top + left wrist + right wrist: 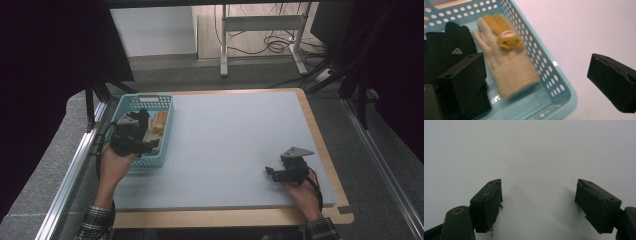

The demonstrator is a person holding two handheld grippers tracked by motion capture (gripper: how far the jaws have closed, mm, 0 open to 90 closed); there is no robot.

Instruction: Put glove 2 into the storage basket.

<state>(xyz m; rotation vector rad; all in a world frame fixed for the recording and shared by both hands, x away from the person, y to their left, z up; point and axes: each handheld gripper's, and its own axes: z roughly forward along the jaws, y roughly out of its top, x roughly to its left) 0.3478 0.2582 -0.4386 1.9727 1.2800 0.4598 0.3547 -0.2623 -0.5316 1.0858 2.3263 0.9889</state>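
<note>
Left gripper (536,82) over the basket (554,82), fingers wide apart

I've got nothing gripped: beige glove (509,67) lies mid-frame, black glove (446,47) upper left; right gripper (537,205) open over bare counter (529,150).

Left tongs (537,82) wide apart over blue basket (559,82); beige glove (509,67) beside black glove (446,47) inside

High view: fixed above the person's side, looking forward and down, far enough to take in the whole grey table (235,145) and floor beyond. Left gripper view: rides the left gripper (131,135), close, angled down into the turquoise basket (554,75) corner with table beside it; basket (167,112) shared with high view. Right gripper view: very close, low along its jaws, facing bare table (531,152).
</note>
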